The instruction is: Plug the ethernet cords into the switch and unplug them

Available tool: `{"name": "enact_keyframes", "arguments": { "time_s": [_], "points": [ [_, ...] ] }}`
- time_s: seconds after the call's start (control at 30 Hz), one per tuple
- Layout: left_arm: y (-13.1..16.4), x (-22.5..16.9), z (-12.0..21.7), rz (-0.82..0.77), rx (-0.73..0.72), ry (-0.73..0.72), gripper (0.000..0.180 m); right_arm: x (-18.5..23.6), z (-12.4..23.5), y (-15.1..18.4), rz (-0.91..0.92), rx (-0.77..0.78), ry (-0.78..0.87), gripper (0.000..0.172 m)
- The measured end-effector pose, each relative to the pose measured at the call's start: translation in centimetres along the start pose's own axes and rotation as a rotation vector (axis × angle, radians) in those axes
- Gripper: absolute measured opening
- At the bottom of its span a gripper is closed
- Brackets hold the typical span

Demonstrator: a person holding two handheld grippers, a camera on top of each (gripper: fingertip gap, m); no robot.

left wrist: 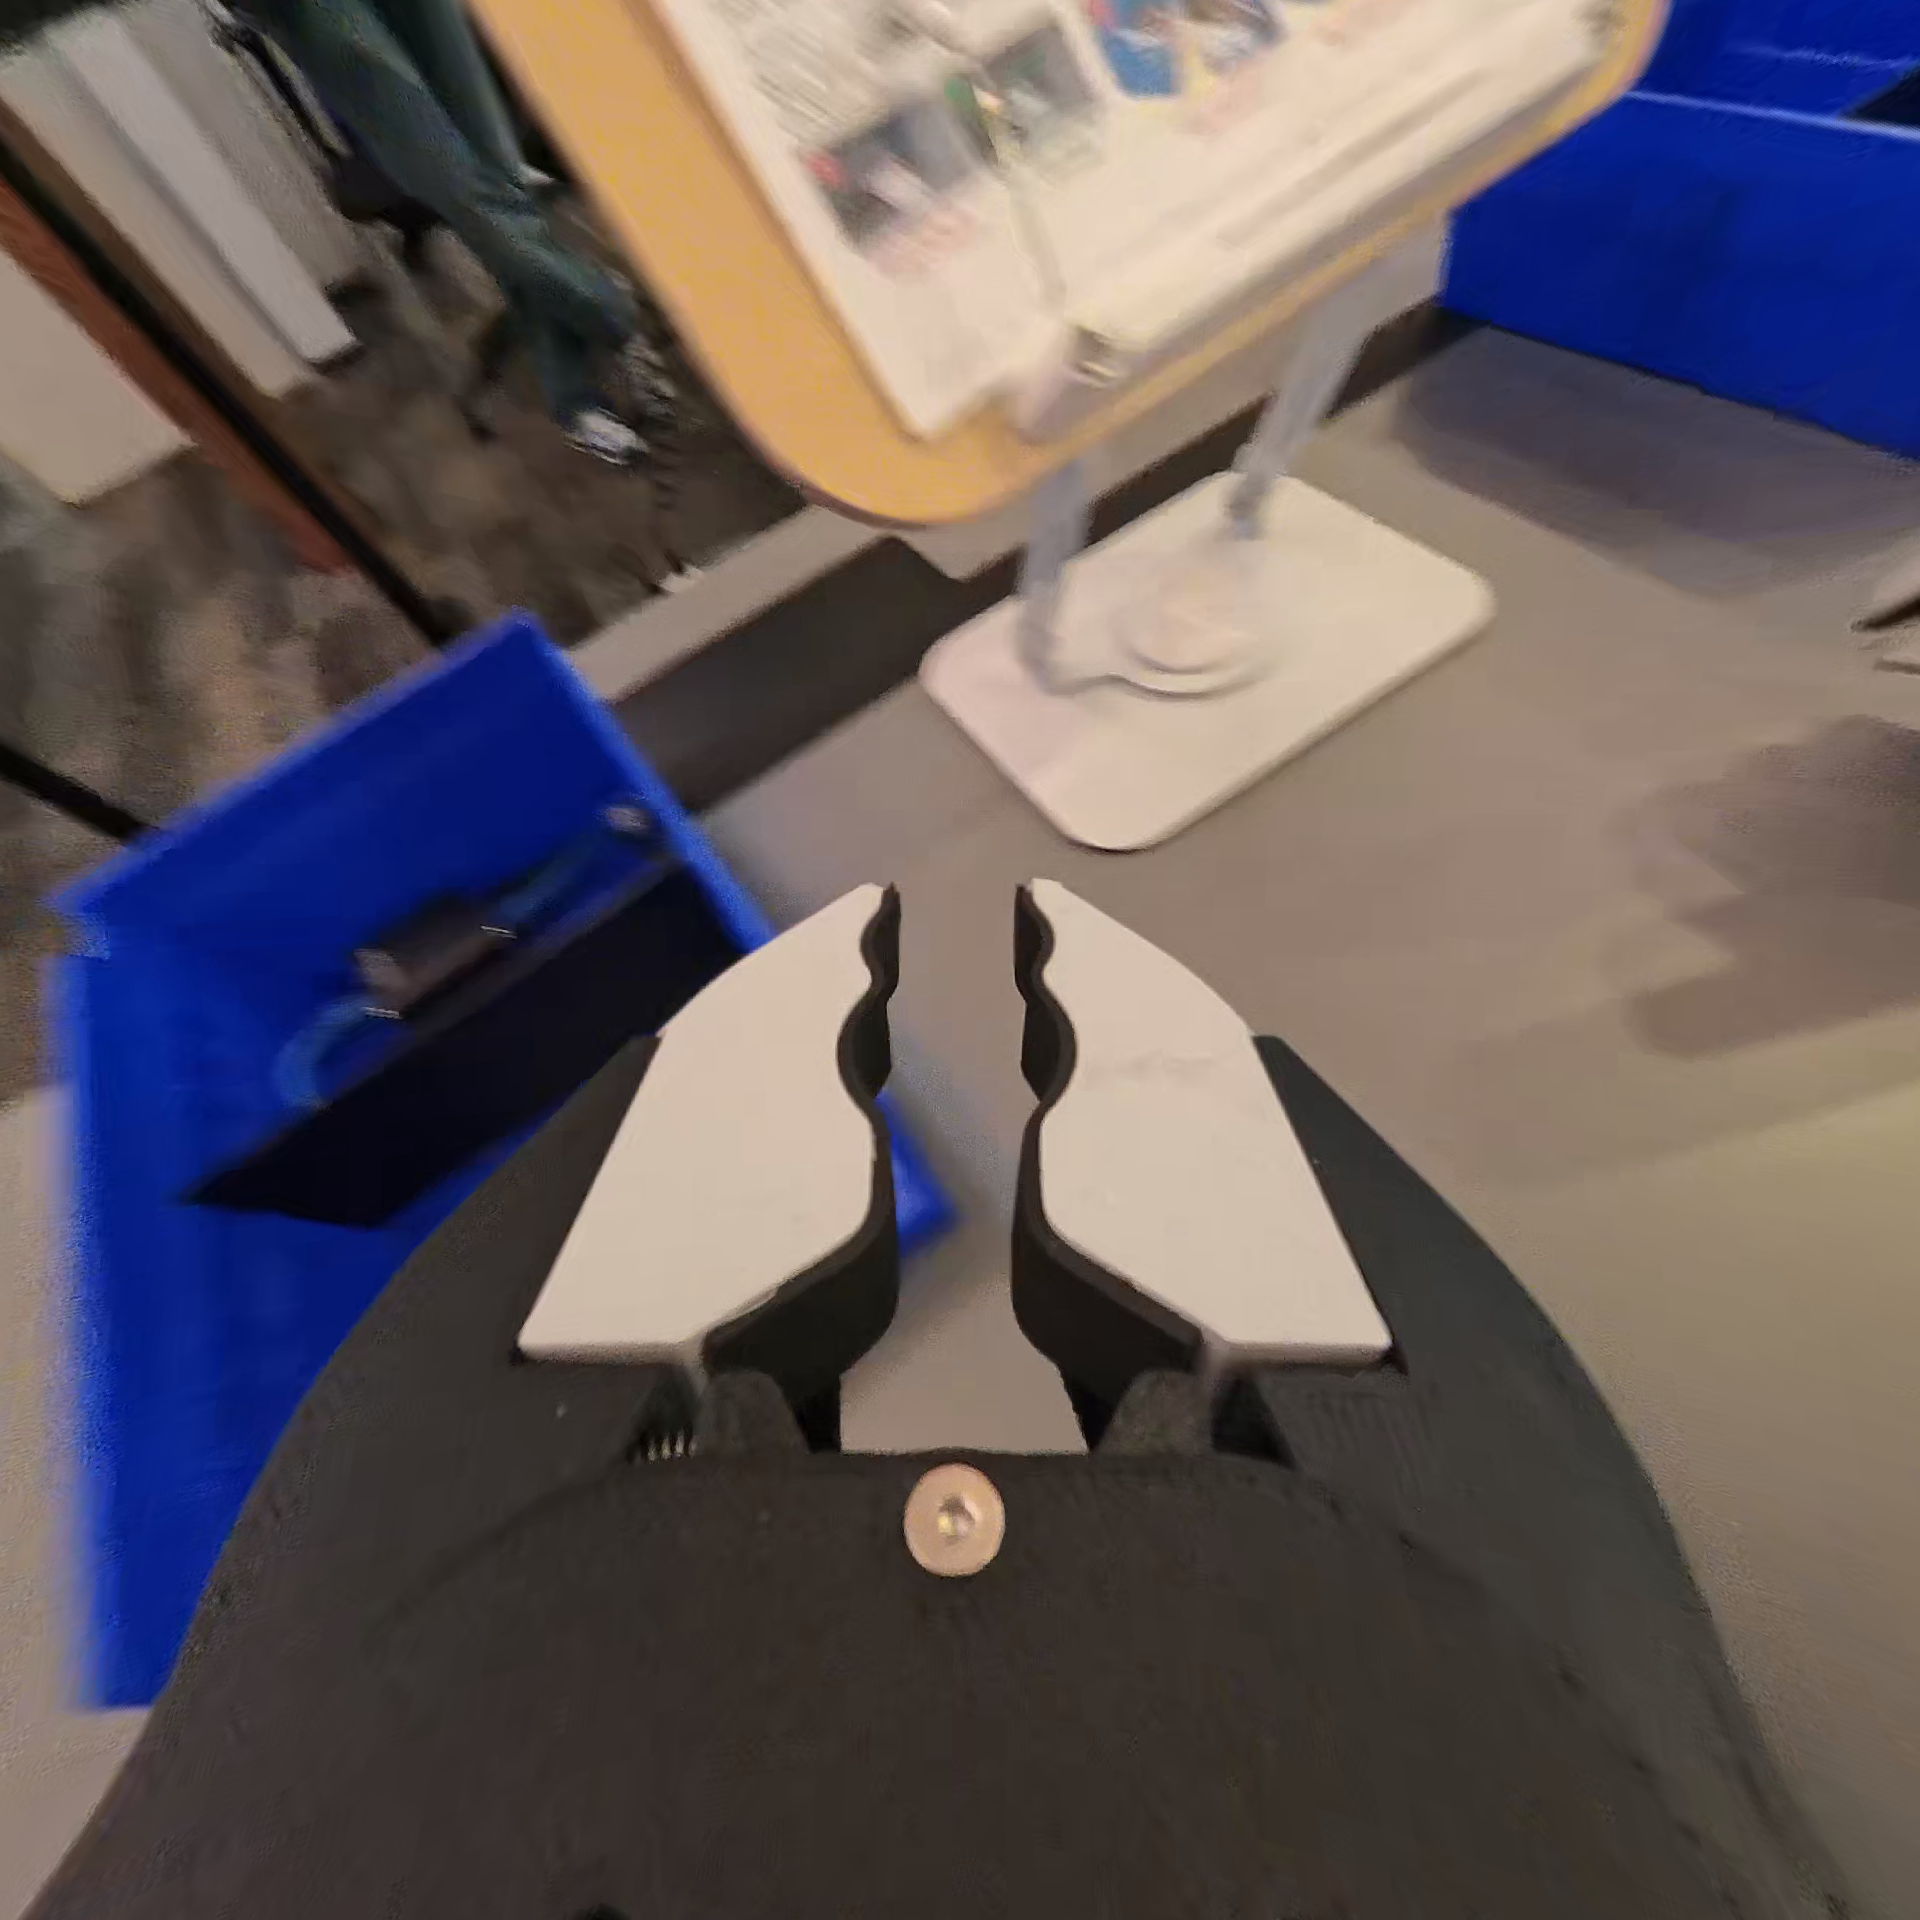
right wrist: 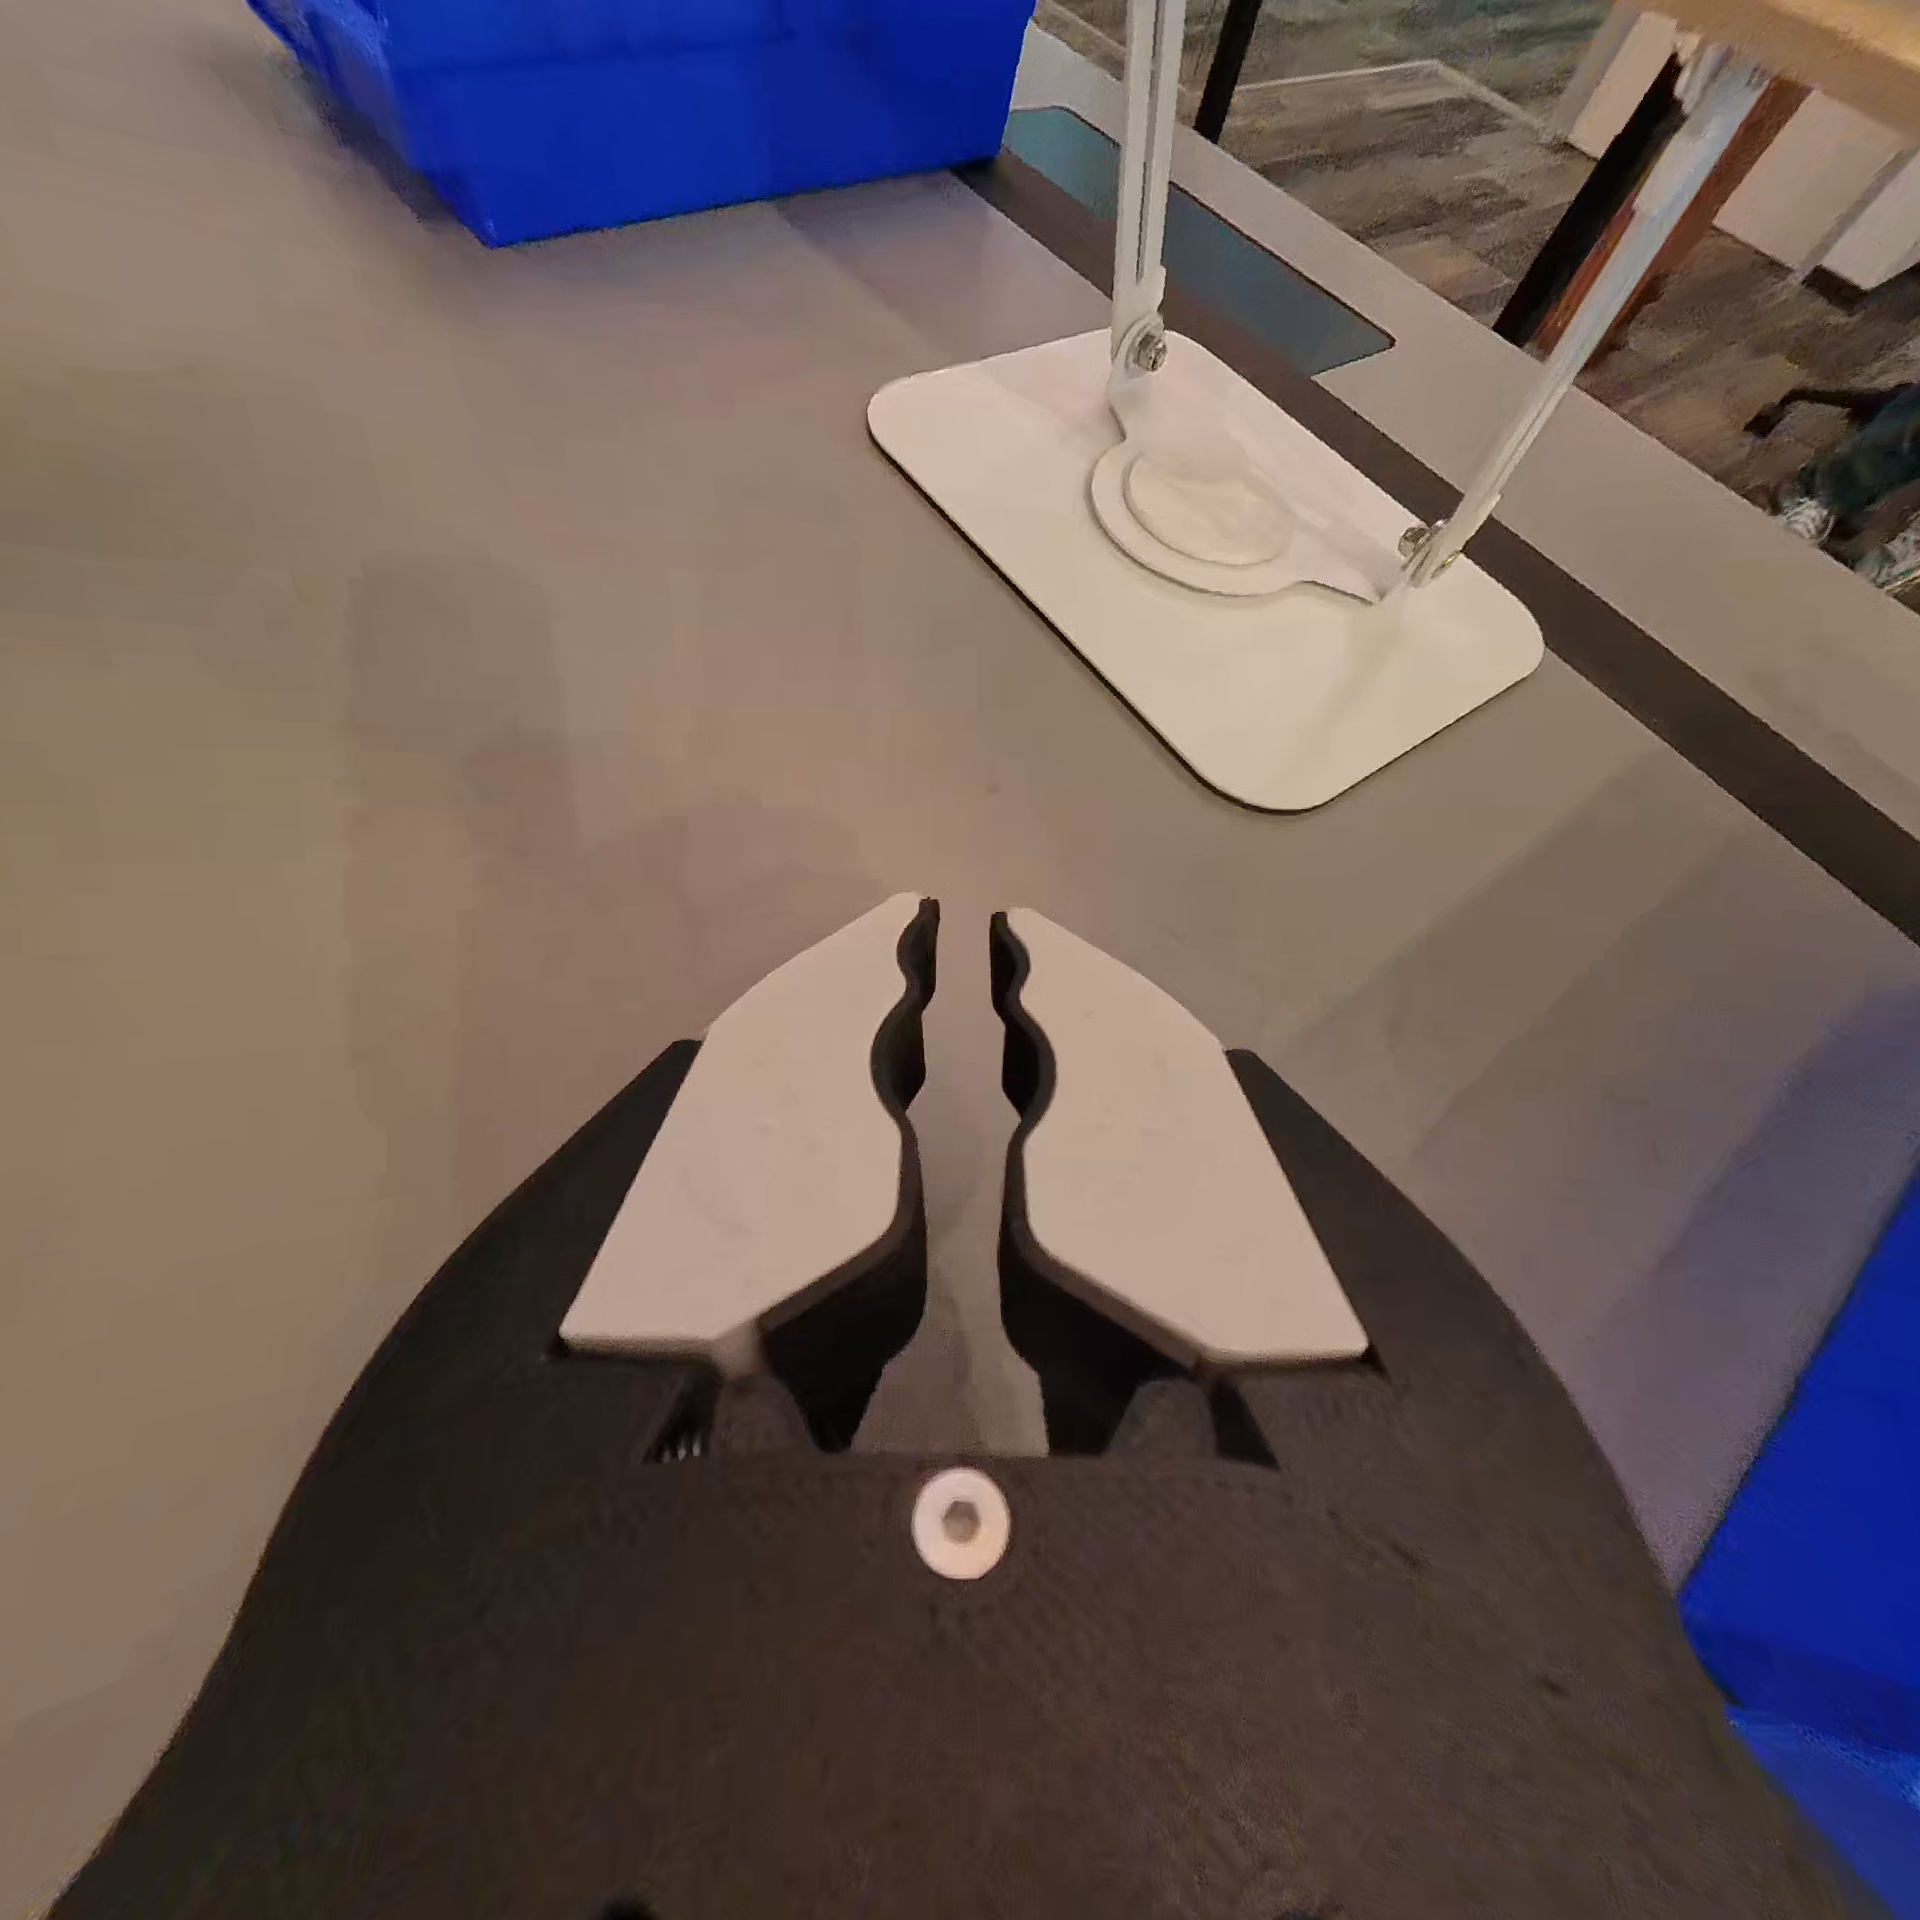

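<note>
Both grippers, left [left wrist: 956,902] and right [right wrist: 964,921]: fingers apart, nothing held. Blue bin [left wrist: 343,935] at 10 o'clock, contents blurred. Risk: mis-grab, or clipping stand base [right wrist: 1205,592] at 1 o'clock.

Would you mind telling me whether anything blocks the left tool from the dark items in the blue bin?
Nothing visible does: the open, empty left tool hovers over bare grey table, beside the blue plastic bin.
</note>
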State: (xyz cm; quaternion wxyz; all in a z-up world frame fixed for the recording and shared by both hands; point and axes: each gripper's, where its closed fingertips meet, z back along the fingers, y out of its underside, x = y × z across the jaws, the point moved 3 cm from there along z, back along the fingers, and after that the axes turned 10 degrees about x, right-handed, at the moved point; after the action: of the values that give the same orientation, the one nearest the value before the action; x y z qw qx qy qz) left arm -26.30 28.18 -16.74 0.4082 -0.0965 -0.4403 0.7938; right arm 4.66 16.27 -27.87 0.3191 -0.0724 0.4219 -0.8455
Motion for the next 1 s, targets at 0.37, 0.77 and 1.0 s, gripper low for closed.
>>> {"name": "enact_keyframes", "arguments": {
  "time_s": [0.37, 0.77, 1.0],
  "points": [
    [-0.2, 19.0, -8.2, -0.396, 0.472, -0.147, 0.031, 0.4, -1.2, 1.3, 0.015, 0.050, -0.029, 0.012],
    [7.4, 25.1, -16.1, -0.616, 1.046, -0.041, 0.043, 0.9, -1.7, 1.7, 0.056, 0.091, -0.041, 0.012],
    [8.8, 26.4, -18.0, -0.700, 1.155, -0.061, 0.037, 1.1, -1.8, 1.8, 0.073, 0.104, -0.040, 0.012]
  ]
}}
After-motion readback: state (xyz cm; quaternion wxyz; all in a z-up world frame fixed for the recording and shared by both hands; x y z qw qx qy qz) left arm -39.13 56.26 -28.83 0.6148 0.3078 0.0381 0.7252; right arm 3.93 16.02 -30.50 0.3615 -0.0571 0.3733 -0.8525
